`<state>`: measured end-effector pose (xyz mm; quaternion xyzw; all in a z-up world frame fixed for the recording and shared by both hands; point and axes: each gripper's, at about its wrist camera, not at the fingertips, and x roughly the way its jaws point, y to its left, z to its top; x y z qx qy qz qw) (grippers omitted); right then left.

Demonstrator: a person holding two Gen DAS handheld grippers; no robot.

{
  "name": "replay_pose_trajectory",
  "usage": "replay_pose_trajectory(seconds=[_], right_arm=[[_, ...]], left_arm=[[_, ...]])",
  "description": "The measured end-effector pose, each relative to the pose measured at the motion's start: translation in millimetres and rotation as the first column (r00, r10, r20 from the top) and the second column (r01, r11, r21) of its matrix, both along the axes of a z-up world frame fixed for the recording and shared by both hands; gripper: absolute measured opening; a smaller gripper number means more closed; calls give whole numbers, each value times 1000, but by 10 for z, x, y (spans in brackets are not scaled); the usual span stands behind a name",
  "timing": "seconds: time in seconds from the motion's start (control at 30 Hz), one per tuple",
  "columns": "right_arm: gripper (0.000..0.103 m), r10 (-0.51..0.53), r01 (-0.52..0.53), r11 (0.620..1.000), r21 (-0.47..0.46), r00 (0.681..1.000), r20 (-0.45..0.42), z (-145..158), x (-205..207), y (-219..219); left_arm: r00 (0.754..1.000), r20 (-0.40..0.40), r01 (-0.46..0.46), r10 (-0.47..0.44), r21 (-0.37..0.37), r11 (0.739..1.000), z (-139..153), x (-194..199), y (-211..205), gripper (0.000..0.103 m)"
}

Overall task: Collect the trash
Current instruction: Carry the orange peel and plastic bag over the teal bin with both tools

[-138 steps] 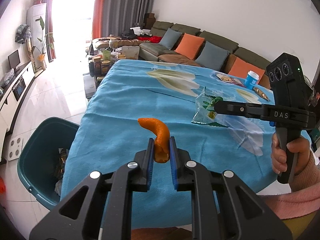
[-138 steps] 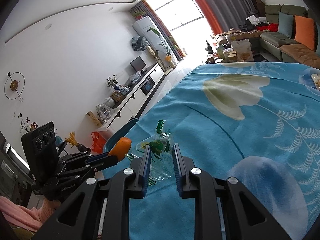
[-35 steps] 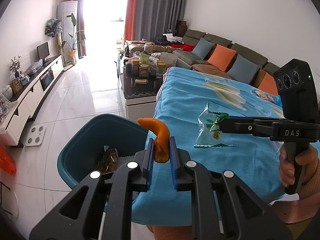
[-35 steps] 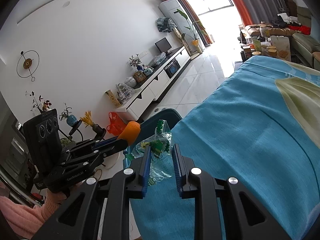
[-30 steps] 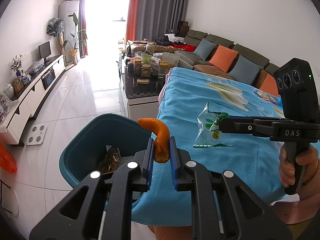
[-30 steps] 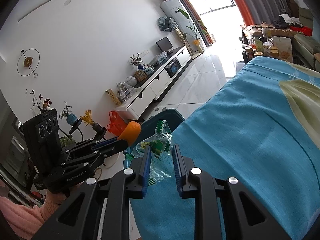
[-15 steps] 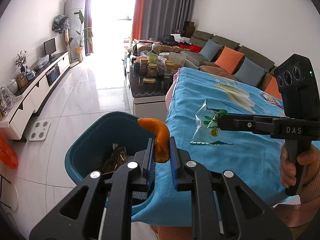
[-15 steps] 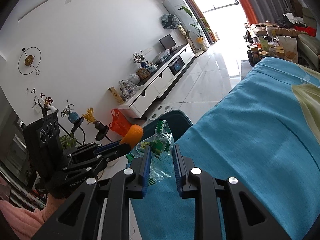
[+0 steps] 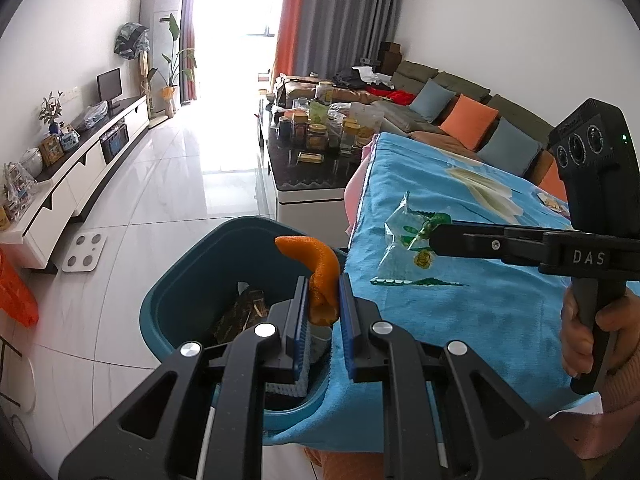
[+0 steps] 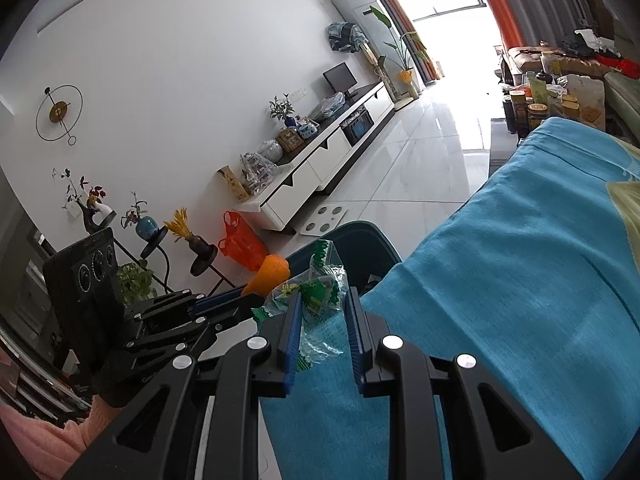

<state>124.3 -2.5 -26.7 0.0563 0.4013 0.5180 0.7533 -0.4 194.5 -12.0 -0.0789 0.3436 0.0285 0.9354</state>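
My left gripper is shut on a curled orange peel and holds it over the rim of a teal trash bin that stands on the floor by the table's end. The bin holds some brown trash. My right gripper is shut on a clear plastic wrapper with green print and holds it above the table edge, close to the bin. The wrapper and the right gripper also show in the left wrist view, right of the peel.
The table wears a blue flowered cloth. A dark coffee table with several jars stands beyond it, a sofa with cushions at the right. A white TV unit, a floor scale and an orange bag lie left.
Both grippers have swung left from over the table toward the bin, still holding the peel and the wrapper. The bin now sits under the left gripper.
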Motion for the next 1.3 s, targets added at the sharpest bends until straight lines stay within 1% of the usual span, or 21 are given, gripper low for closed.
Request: replay_pose_trajectory(seconds=[1.3], right_arm=[[21, 32, -31, 997, -71, 999, 5, -81, 90, 515]], left_arm=[[997, -41, -69, 68, -22, 997, -174, 125, 150, 15]])
